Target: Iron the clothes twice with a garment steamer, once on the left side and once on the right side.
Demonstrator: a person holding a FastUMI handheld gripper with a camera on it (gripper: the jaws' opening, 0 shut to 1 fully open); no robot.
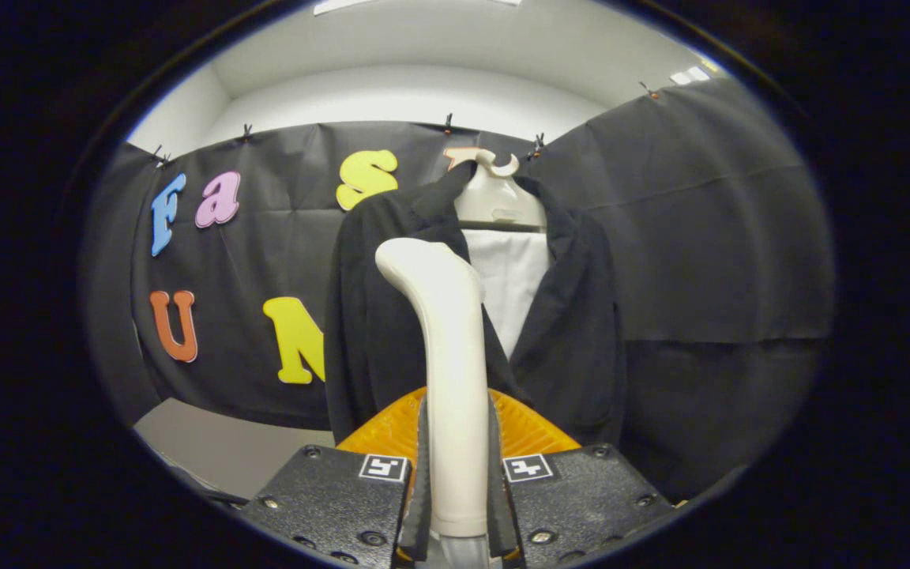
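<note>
Gripper (459,474) pinching the cream handle of the garment steamer (449,356); both fingers pressed against its sides, one on each flank, no gap visible. Handle standing upright between the fingers, rising well above them and curving over at the top toward the left. Base of the handle dropping out of sight between the finger blocks. Orange ribbed part (392,431) fanning out just behind the handle and just ahead of the finger blocks; cannot tell whether part of the steamer or of the gripper.

Beyond the steamer: black jacket (581,332) hanging on a pale plastic hanger (498,201), front open, white shirt panel (512,284) showing between the lapels. Hanger hook at the top, against the black cloth wall (723,237). Steamer's curved head overlapping the jacket's left front panel, beside the white panel; contact with the cloth not determinable from this angle. Jacket roughly centred ahead of the fingers, slightly to their right.

Black cloth wall clipped along its upper edge, pale ceiling (423,55) above. Strip of light floor (226,446) below the cloth, left of the jacket's hem.
</note>
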